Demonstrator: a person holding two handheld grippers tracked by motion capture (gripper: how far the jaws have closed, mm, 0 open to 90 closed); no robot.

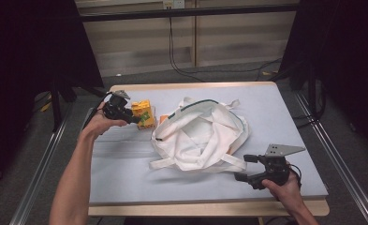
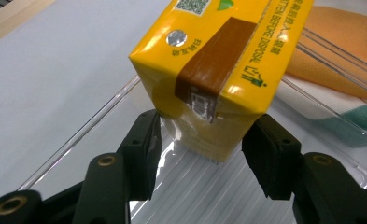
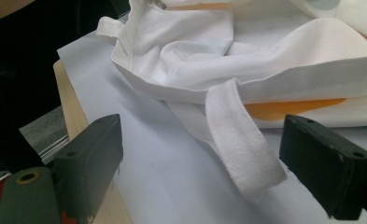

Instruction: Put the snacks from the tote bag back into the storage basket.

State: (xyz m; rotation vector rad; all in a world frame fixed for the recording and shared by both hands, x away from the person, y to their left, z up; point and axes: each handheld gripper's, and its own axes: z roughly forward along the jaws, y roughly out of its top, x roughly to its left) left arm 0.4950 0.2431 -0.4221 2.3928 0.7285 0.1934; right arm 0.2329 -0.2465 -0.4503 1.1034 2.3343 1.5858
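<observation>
Grey table (image 1: 125,178) | left tool (image 2: 202,140) pinching yellow carton (image 2: 218,60) | right tool (image 3: 200,163) spread, bag strap (image 3: 237,130) between.

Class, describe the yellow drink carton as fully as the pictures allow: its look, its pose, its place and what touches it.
The yellow drink carton is a glossy box-shaped pack with green markings, a QR code, a round foil straw hole and a brown strip across one end. It looks undented. It sits over a clear plastic tray at the table's left, beside the white cloth bag. The left gripper has a jaw on each side of one end, pads at its sides.
</observation>
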